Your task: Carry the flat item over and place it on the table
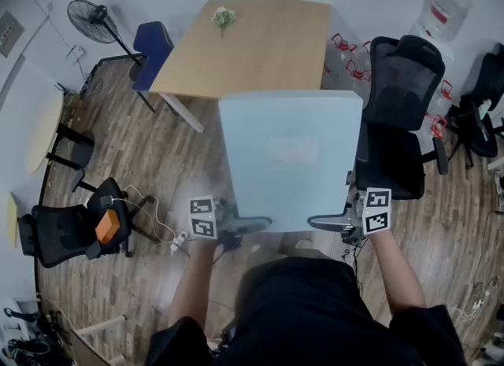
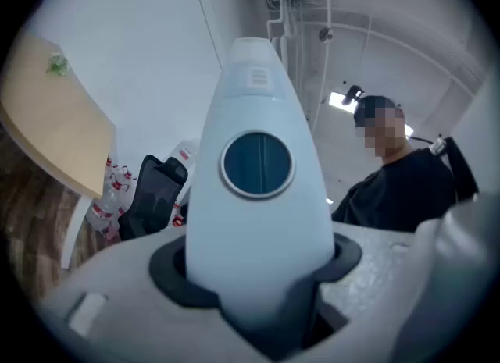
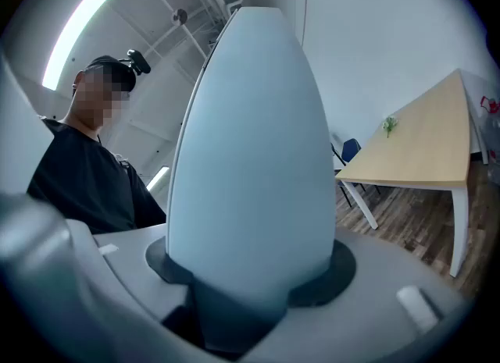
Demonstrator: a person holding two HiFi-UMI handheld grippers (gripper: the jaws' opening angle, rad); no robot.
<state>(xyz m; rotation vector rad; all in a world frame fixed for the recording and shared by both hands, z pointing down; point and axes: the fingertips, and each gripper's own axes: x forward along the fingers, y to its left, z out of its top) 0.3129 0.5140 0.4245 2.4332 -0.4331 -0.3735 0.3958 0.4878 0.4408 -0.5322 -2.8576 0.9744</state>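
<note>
A pale blue flat panel [image 1: 291, 160] is held level in the air in front of me, above the wood floor and short of the wooden table [image 1: 260, 49]. My left gripper [image 1: 246, 223] is shut on its near left edge, and my right gripper [image 1: 329, 219] is shut on its near right edge. In the left gripper view the panel [image 2: 258, 213] runs edge-on out of my left gripper [image 2: 262, 291], with a dark round inset on its face. The right gripper view shows the panel [image 3: 250, 158] wedged the same way in my right gripper [image 3: 246, 291].
A small plant [image 1: 224, 18] stands on the table's far left part. A black office chair [image 1: 398, 128] is just right of the panel, with water bottles [image 1: 439, 10] behind it. A blue chair [image 1: 153, 46] and a fan [image 1: 93, 18] stand at the back left. Another black chair [image 1: 71, 231] is at the left.
</note>
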